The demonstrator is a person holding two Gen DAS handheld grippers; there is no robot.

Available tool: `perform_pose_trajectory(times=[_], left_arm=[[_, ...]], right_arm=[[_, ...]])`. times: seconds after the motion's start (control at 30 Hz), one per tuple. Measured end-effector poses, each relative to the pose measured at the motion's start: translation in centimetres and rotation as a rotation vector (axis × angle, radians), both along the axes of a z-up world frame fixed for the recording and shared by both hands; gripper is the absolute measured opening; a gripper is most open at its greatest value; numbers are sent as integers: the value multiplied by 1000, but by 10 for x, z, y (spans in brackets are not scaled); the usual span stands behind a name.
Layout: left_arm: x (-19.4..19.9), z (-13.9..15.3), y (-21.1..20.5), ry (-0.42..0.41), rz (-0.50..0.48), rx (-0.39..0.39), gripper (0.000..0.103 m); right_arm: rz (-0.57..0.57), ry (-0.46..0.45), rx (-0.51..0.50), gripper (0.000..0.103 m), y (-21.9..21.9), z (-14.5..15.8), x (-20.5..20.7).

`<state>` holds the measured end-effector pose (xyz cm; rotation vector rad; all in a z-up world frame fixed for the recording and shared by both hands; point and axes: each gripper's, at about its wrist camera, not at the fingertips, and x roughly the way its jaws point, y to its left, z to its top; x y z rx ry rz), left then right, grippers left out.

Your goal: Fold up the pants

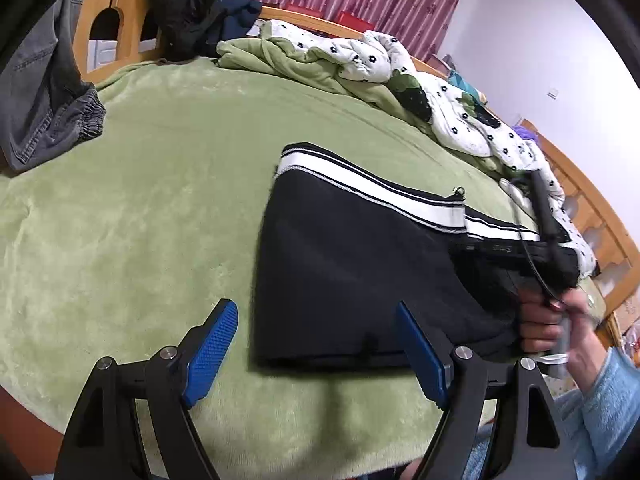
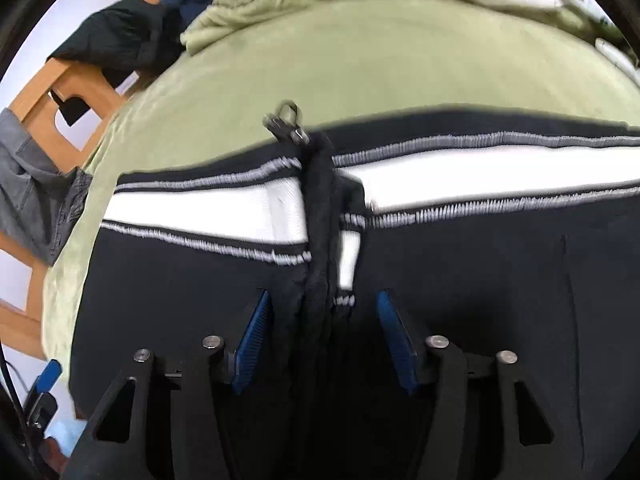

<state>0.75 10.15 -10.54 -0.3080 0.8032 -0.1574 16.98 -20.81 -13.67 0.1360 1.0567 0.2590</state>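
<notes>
Black pants (image 1: 352,276) with a white side stripe lie folded on the green blanket (image 1: 152,208). My left gripper (image 1: 316,316) is open just above the blanket, its right finger over the near left edge of the pants. My right gripper (image 2: 322,304) is open, low over the pants (image 2: 192,292), with a folded cuff edge and a zipper pull (image 2: 286,120) between and beyond its blue pads. In the left wrist view the right gripper's body and the hand holding it (image 1: 548,312) sit at the pants' right end.
A rumpled white and green quilt (image 1: 360,60) lies along the far side of the bed. Grey jeans (image 1: 44,92) hang at the left. Dark clothes (image 1: 188,12) drape over the wooden bed frame (image 1: 120,28). A wooden rail (image 1: 592,208) runs along the right.
</notes>
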Motion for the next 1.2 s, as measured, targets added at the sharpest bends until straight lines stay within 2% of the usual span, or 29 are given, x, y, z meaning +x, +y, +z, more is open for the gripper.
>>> perform_pose_trajectory(times=[0.07,0.13,0.2,0.3,0.4,0.5,0.6,0.67,0.87,1.03,1.2], left_arm=[[1,-1,0,0,19,-13,79],[4,-1,1,7,30,-53,79],[7,1,0,3,36,-65,79],[7,10,-3,-12,32,-60,79],[1,22,-2,-28,11,-85,79],[-3,35,-4,-17,-14,-35,79],[-9,50,-6,2,-30,19,79],[-13,59,-4,16,-36,28,79],[-36,76,2,13,-26,86,79],[-51,68,8,61,-14,30,79],[-60,73,12,58,4,-17,79]], right_arm=[[-13,-53,56,16,-6,17,-3],[-19,-25,28,19,-5,17,0],[-54,41,-31,26,-4,9,3],[-108,41,-44,26,-7,20,-7],[-156,-25,-1,29,-13,53,-32],[-161,-108,31,40,-17,81,-59],[-137,-184,-62,43,-12,97,-79],[-116,-198,-119,43,-7,101,-82],[-49,-235,-131,43,-1,103,-107],[-15,-238,-185,43,-3,92,-138],[-15,-254,-165,43,-11,93,-149]])
